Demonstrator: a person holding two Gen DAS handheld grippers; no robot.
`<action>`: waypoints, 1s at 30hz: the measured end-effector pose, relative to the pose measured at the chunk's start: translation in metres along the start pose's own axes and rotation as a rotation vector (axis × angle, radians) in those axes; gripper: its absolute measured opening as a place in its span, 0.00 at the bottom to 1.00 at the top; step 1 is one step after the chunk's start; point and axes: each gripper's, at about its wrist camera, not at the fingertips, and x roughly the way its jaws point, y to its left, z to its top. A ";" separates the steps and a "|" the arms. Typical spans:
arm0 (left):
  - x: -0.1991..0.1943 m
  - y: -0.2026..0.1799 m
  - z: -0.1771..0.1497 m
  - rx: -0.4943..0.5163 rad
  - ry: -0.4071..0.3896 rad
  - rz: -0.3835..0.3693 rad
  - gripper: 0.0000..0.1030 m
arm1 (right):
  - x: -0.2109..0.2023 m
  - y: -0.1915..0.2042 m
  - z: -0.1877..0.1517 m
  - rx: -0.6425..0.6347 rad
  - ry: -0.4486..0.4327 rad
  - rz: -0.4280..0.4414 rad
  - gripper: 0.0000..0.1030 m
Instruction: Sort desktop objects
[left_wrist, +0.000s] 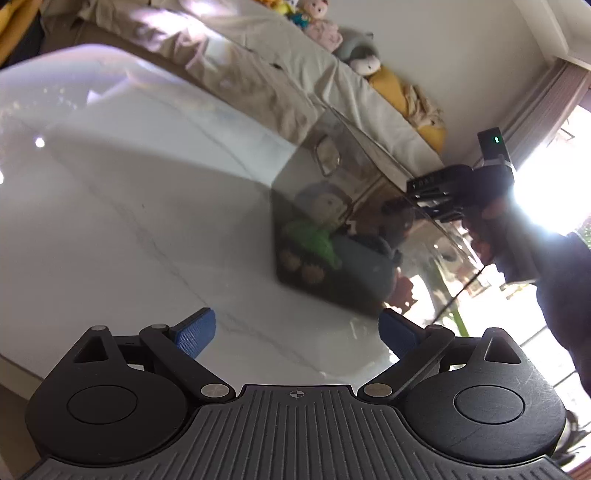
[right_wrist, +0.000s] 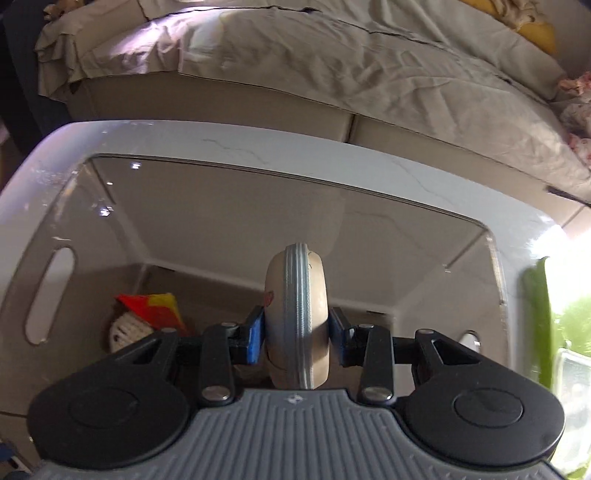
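Observation:
My right gripper (right_wrist: 297, 334) is shut on a beige round zippered pouch (right_wrist: 297, 314) and holds it edge-up over the open top of a clear plastic storage box (right_wrist: 258, 177). A red and yellow knitted toy (right_wrist: 147, 314) lies at the box's bottom left. In the left wrist view the same clear box (left_wrist: 332, 177) stands on the white marble table (left_wrist: 129, 203), with a green and grey soft toy (left_wrist: 314, 240) inside. My left gripper (left_wrist: 297, 334) is open and empty above the table, short of the box. The right gripper (left_wrist: 450, 192) shows above the box there.
A sofa with a beige cover (right_wrist: 332, 66) runs behind the table. Plush toys (left_wrist: 321, 26) and a yellow cushion (left_wrist: 391, 88) sit along its back. A bright window (left_wrist: 546, 184) is at the right. The table's near edge (left_wrist: 18, 365) is at lower left.

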 end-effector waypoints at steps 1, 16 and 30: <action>-0.001 0.001 0.001 -0.002 -0.010 -0.010 0.96 | 0.001 -0.004 0.000 0.020 0.006 0.022 0.38; 0.007 0.012 0.102 -0.229 0.026 -0.317 0.97 | -0.091 -0.087 -0.024 0.153 -0.212 -0.112 0.45; 0.167 -0.030 0.191 -0.335 0.318 -0.157 0.97 | -0.032 -0.201 -0.107 0.575 -0.225 0.402 0.44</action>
